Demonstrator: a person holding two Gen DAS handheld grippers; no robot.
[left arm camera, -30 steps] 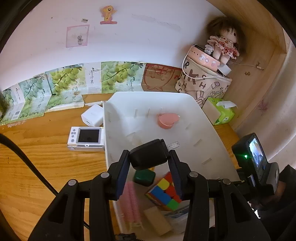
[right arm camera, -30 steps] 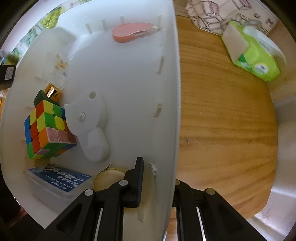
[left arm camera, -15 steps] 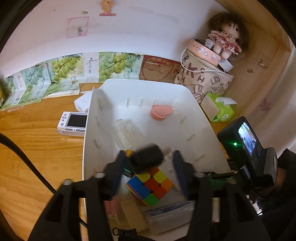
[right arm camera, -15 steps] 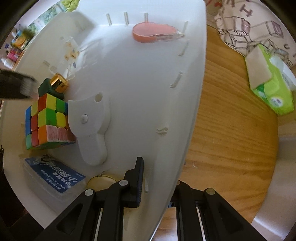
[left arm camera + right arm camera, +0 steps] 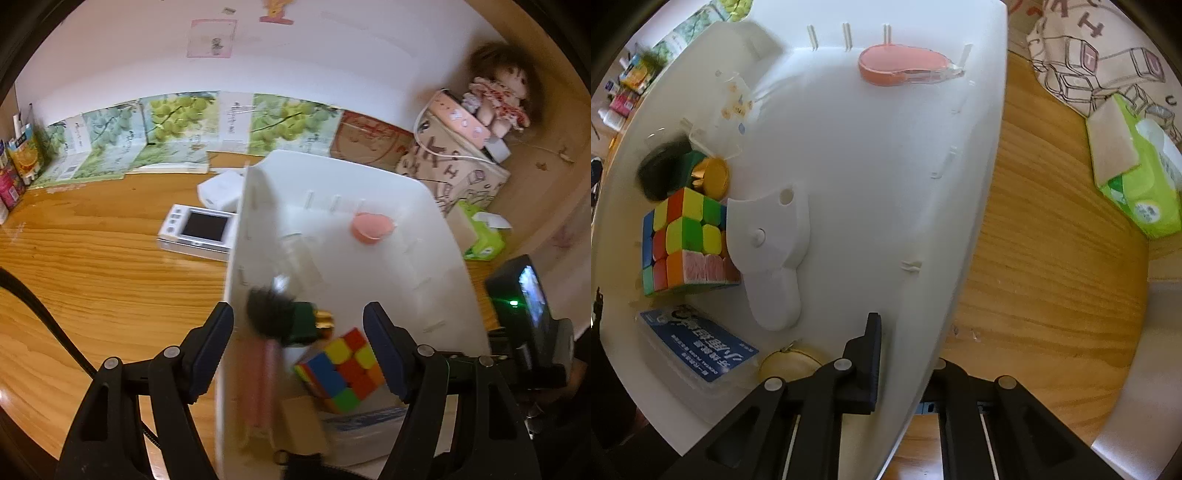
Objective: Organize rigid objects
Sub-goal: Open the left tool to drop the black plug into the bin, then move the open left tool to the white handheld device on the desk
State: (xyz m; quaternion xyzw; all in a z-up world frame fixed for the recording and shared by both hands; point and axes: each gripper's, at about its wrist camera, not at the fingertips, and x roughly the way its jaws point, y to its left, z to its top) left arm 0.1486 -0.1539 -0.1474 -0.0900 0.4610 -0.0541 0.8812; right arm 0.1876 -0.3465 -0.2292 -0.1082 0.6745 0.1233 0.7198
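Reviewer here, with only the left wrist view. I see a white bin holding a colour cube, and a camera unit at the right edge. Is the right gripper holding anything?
Observer: Yes. The right gripper is clamped on the side wall of the white bin, one finger inside and one outside.
Operator: What lies on the far side of the cube? A finger blocks my view there.
Observer: A flat white plastic piece with a round hole, lying against the cube.
Operator: Is anything near that inside finger?
Observer: A yellowish round thing on the bin floor, beside a blue-labelled clear box.
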